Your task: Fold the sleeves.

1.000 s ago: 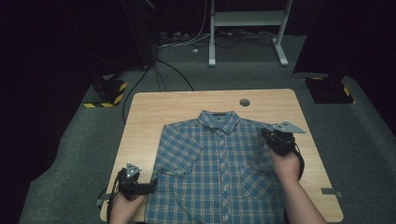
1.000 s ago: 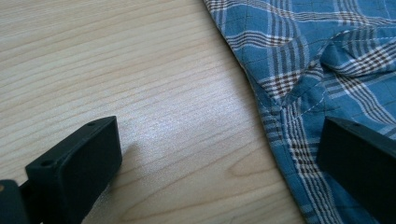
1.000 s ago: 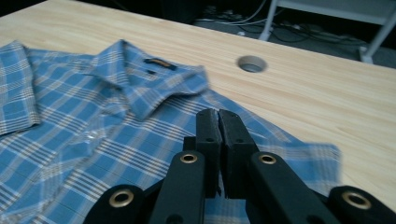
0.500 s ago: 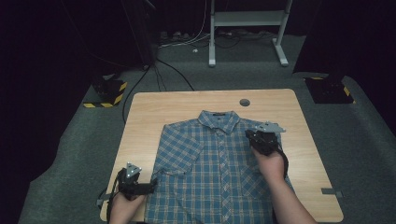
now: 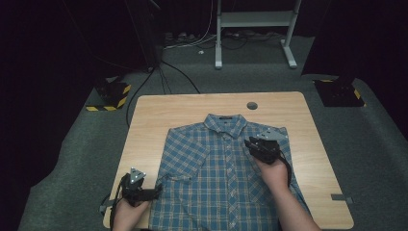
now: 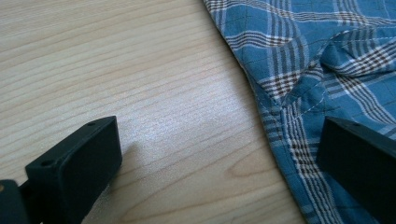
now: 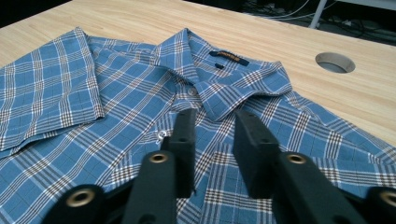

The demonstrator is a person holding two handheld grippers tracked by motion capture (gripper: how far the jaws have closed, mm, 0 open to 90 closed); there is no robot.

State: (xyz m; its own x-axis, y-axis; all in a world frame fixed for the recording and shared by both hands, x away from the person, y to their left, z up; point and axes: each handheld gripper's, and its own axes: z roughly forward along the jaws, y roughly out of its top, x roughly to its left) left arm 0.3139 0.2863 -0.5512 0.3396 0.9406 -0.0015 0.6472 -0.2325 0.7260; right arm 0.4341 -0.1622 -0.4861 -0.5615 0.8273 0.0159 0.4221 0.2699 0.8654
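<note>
A blue plaid shirt (image 5: 216,168) lies front up on the wooden table (image 5: 159,120), collar (image 7: 224,60) at the far side. My right gripper (image 5: 248,143) hovers over the shirt's right chest just below the collar. Its jaws have just been opening and stand a little apart in the right gripper view (image 7: 212,119), with only the flat cloth (image 7: 116,107) under them. My left gripper (image 5: 154,191) rests at the near left of the table, open wide (image 6: 217,140), one jaw over bare wood and the other over the shirt's edge (image 6: 299,126).
A round cable hole (image 5: 251,105) sits in the table behind the collar. A grey tape strip (image 5: 338,197) lies near the table's near right corner. Yellow-black striped blocks (image 5: 113,94) stand on the floor on both sides, and white frame legs (image 5: 219,48) behind.
My right gripper has moved left from the shirt's right edge onto its chest, and its jaws have parted. The left gripper has stayed put.
</note>
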